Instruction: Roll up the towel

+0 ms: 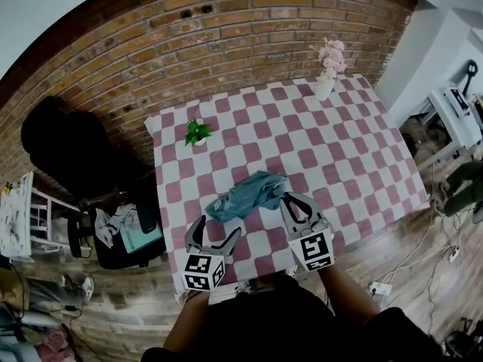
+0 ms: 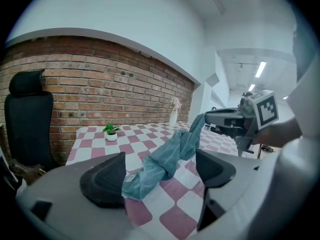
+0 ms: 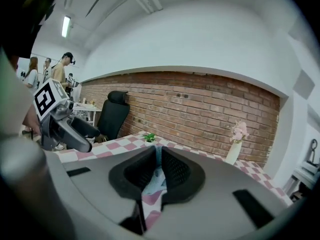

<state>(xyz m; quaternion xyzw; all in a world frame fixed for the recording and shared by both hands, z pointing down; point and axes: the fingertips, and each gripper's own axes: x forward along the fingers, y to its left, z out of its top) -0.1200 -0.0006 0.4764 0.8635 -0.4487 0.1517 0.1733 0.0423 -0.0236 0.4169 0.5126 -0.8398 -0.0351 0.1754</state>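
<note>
Right gripper [image 3: 157, 171] fingers pinch the towel [image 1: 245, 194] by a corner, holding it above the bench [image 1: 339, 149]; left gripper [image 2: 160, 169] fingers gape wide around its bunched lower end. I'd spread it flat before rolling.

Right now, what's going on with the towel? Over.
Right gripper shut on towel, one end raised. Left gripper open, other end between jaws. Plant, vase well clear.

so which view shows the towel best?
Left gripper view: the towel shows along its whole twisted length, from between the left gripper's open jaws up to the right gripper pinching its end. Head view shows it small and bunched. Right gripper view shows only a sliver between its shut jaws.
</note>
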